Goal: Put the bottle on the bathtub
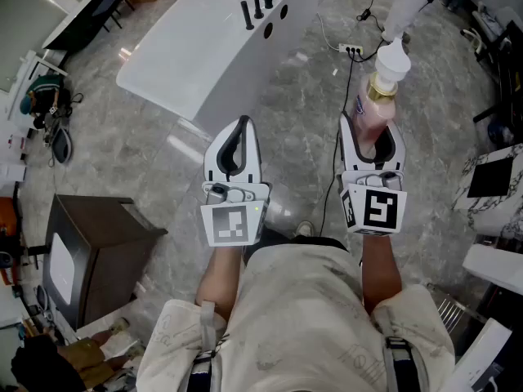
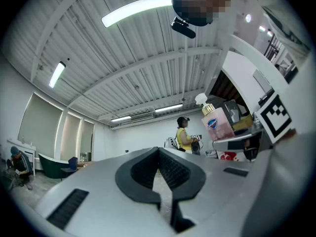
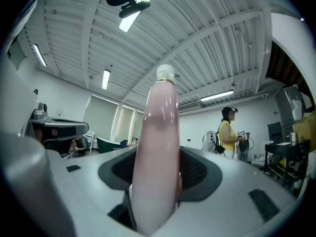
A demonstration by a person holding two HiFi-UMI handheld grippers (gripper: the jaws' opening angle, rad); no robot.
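A pink bottle (image 1: 373,109) with a gold collar and a white pump cap stands upright between the jaws of my right gripper (image 1: 373,131), which is shut on its lower body. In the right gripper view the bottle (image 3: 159,132) fills the gap between the dark pads of the right gripper (image 3: 157,168). My left gripper (image 1: 243,124) is beside it at the left, its fingertips together with nothing in them; the left gripper view also shows the left gripper (image 2: 159,152) shut and the bottle (image 2: 217,124) off to the right. The white bathtub (image 1: 196,55) with black taps (image 1: 265,2) lies ahead and to the left.
A dark cabinet (image 1: 98,251) stands on the grey stone floor at the left. A power strip with cables (image 1: 351,50) lies ahead near the bottle. White furniture (image 1: 494,268) lines the right edge. A person in yellow (image 3: 228,133) stands far across the room.
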